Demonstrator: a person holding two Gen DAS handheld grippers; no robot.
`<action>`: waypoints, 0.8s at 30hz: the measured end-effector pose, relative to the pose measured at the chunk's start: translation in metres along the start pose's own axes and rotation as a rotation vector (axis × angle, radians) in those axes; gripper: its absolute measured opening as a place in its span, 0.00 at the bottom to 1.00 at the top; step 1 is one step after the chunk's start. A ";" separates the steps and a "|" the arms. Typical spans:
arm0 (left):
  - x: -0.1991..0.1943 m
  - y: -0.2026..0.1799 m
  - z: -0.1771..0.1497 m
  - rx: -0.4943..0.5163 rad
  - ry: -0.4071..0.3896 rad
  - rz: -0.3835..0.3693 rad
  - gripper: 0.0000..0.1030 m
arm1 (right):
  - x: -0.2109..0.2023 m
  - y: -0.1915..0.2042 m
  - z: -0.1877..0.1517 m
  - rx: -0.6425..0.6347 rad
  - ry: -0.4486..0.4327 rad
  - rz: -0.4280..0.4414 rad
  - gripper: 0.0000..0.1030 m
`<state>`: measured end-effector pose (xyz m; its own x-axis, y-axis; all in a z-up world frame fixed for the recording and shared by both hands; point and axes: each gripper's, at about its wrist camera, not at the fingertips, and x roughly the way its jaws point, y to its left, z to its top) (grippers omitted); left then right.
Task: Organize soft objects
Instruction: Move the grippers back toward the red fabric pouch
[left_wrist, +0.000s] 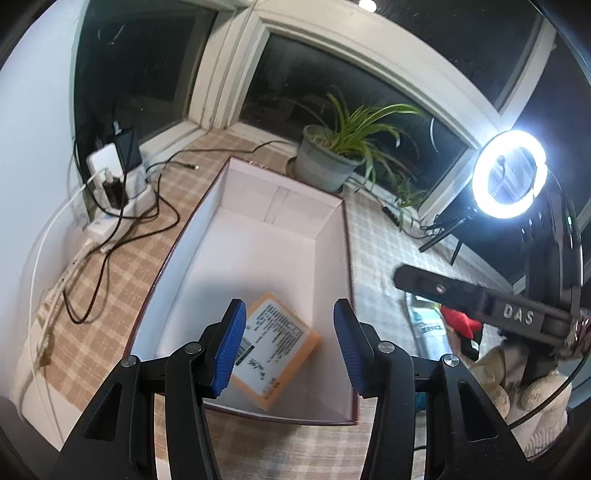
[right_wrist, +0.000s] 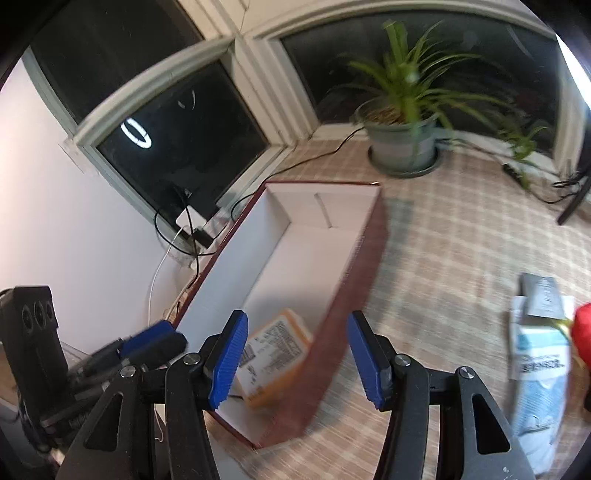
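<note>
Both my left gripper (left_wrist: 290, 343) and right gripper (right_wrist: 295, 356) hover with jaws apart, empty, over the box (left_wrist: 258, 236) holding an orange labelled packet (left_wrist: 280, 339); "DAS" (left_wrist: 519, 315) reads nearby.

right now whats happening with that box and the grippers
A person holds two hand-held grippers over a white-lined box. The left hand-held gripper and right hand-held gripper are both open and empty. One orange packet lies in the box; a blue-white pack waits on the tablecloth.
</note>
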<state>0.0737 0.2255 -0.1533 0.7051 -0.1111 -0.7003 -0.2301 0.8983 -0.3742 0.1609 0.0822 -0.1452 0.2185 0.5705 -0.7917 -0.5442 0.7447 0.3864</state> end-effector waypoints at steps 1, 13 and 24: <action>-0.003 -0.005 0.000 0.007 -0.008 -0.001 0.45 | -0.009 -0.005 -0.003 0.007 -0.012 0.001 0.52; -0.010 -0.078 -0.007 0.055 -0.035 -0.064 0.49 | -0.134 -0.127 -0.043 0.130 -0.172 -0.076 0.65; 0.031 -0.174 -0.032 0.092 0.032 -0.118 0.57 | -0.204 -0.257 -0.071 0.227 -0.203 -0.152 0.77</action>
<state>0.1140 0.0522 -0.1289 0.7017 -0.2307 -0.6741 -0.0830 0.9132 -0.3990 0.1988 -0.2499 -0.1168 0.4530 0.4873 -0.7466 -0.3037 0.8717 0.3846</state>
